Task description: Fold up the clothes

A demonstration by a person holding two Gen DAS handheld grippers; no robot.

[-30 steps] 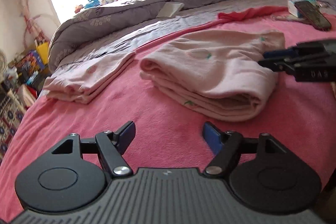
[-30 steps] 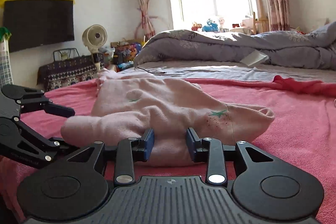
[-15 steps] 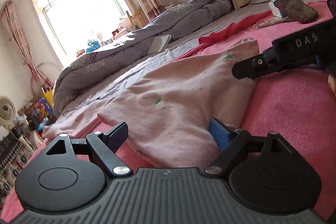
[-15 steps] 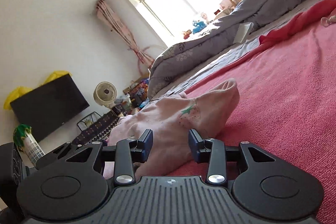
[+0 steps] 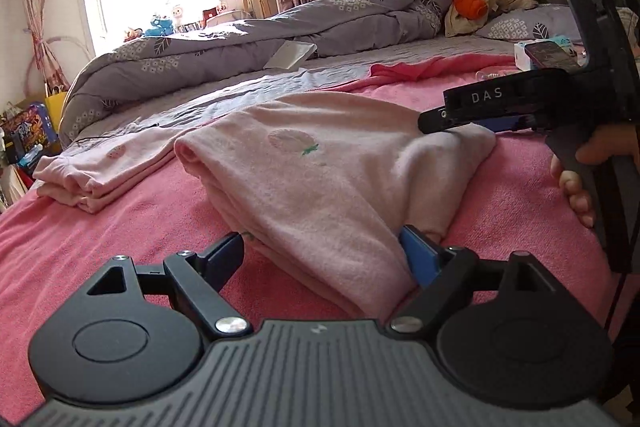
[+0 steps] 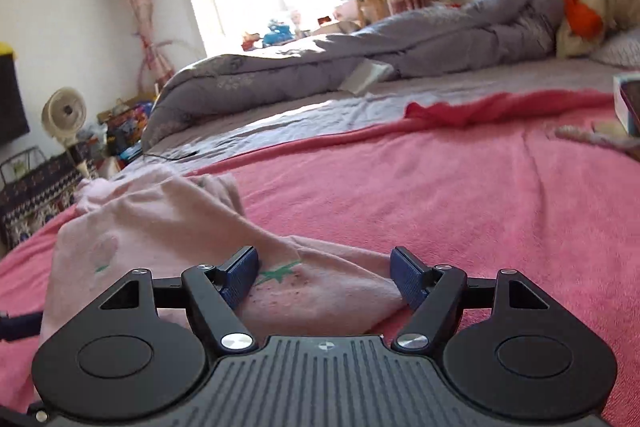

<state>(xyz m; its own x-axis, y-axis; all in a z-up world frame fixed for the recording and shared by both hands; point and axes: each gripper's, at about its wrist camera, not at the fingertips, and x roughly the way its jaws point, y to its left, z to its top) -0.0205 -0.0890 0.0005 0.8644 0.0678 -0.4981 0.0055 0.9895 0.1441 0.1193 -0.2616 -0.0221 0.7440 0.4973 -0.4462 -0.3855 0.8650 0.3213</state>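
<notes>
on the pink blanket (image 5: pixel 140 235) of the bed, seen from the left wrist, a folded pale pink garment (image 5: pixel 320 179) lies in the middle. the left gripper (image 5: pixel 322 251) straddles its near corner, fingers spread wide, having just been opening; the cloth lies between them, with the right blue pad at its edge and the left one clear of it. this view alone shows a second folded pink garment (image 5: pixel 100 175) lying apart to the left, the right gripper (image 5: pixel 436 121) coming in from the right over the garment's far corner, and a person's hand (image 5: pixel 580 183) on its handle. a phone (image 5: pixel 550 55) rests on a box behind it, and a grey duvet (image 5: pixel 248 59) runs along the far side.

from the right wrist, the same pink garment (image 6: pixel 160 227) sits low and left, its strawberry-printed corner lying between the fingers (image 6: pixel 240 273) of the right gripper (image 6: pixel 326 275). these have just been opening and stand apart, gripping nothing. only here show a white fan (image 6: pixel 64 115) by the wall and a red cloth (image 6: pixel 500 107) across the blanket (image 6: pixel 440 195).
</notes>
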